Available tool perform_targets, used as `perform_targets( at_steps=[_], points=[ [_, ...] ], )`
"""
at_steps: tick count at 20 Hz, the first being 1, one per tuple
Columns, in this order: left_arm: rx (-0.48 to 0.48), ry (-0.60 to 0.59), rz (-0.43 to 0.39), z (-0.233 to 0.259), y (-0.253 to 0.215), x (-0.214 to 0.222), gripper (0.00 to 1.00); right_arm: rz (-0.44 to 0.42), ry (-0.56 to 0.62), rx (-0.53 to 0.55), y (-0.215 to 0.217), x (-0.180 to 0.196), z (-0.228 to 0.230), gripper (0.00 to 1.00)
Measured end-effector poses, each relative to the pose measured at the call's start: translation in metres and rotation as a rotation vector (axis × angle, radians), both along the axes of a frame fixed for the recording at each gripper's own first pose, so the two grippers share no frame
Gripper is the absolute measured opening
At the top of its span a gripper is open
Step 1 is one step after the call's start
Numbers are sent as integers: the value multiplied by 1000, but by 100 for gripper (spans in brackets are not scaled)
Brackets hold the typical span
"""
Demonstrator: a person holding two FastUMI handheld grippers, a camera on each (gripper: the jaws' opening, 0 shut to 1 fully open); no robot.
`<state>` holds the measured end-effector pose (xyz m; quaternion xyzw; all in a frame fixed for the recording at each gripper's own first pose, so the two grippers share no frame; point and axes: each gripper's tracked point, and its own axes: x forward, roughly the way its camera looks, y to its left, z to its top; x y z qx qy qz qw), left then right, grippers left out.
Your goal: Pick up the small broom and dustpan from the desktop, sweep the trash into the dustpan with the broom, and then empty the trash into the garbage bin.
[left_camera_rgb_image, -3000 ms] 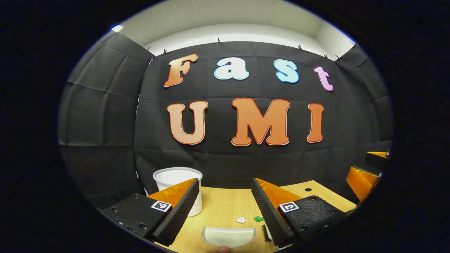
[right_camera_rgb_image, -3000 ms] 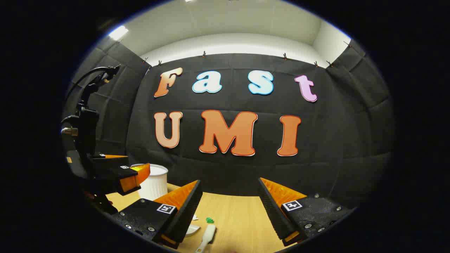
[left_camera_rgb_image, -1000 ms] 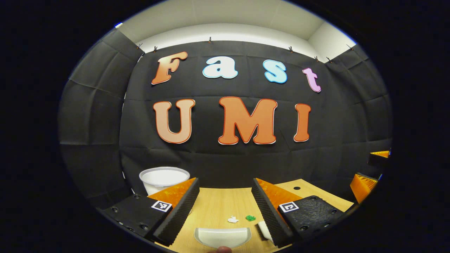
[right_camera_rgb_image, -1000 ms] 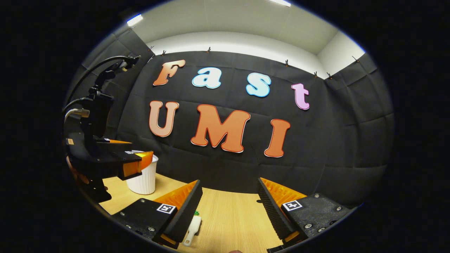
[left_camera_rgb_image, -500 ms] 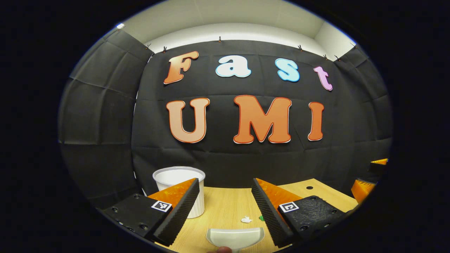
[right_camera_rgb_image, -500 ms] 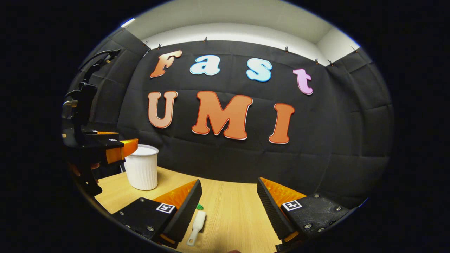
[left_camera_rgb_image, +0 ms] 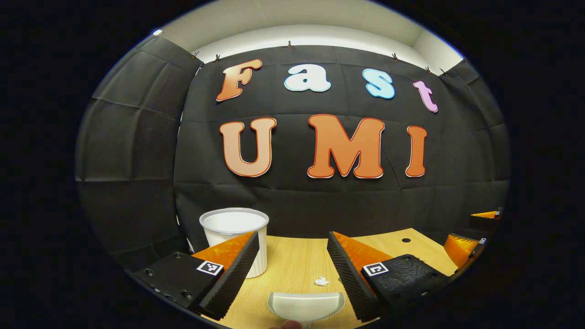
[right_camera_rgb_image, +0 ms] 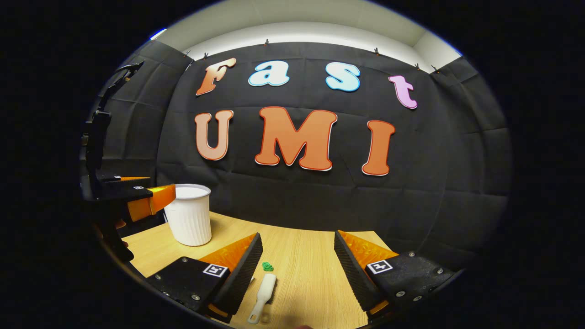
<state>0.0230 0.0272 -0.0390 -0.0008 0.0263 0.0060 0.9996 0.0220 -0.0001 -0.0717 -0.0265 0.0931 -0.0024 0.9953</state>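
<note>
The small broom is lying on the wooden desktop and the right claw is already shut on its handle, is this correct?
Not quite. The small broom lies on the desktop, but the right claw is open above it, not shut on its handle; the right gripper view shows this.

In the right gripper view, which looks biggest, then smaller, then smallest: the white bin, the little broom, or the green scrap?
1. Bin: looks biggest, though it sits farther back.
2. Broom: smaller, and closer to the camera, so its real size against the bin is unsure.
3. Green scrap: clearly the smallest.
</note>
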Motion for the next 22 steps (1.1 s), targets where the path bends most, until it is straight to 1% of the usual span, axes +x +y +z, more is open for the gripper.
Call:
perform_targets(
  at_steps=[5, 7, 10, 13, 16, 19, 20, 22],
  points=[
    [-4, 29, 53, -12, -8, 0, 95, 64, 57, 49, 0, 13, -19, 95],
    [-16, 101, 57, -34, -16, -3, 95, 91, 123, 72, 4, 15, -37, 95],
    [-21, 216, 12, -71, -27, 0, 95, 106, 235, 67, 9, 10, -75, 95],
    [-64, 382, -18, -120, -26, 2, 95, 108, 391, 100, 20, 3, -118, 95],
    [-110, 562, -31, -165, -27, -2, 96, 97, 526, 123, 27, -4, -152, 95],
    [-116, 725, -49, -209, -29, -19, 96, 112, 640, 118, 38, -17, -186, 95],
    [-119, 793, -56, -221, -31, -26, 97, 119, 676, 114, 43, -22, -195, 95],
    [-137, 871, -67, -228, -37, -25, 98, 137, 735, 111, 51, -28, -210, 96]
  ],
)
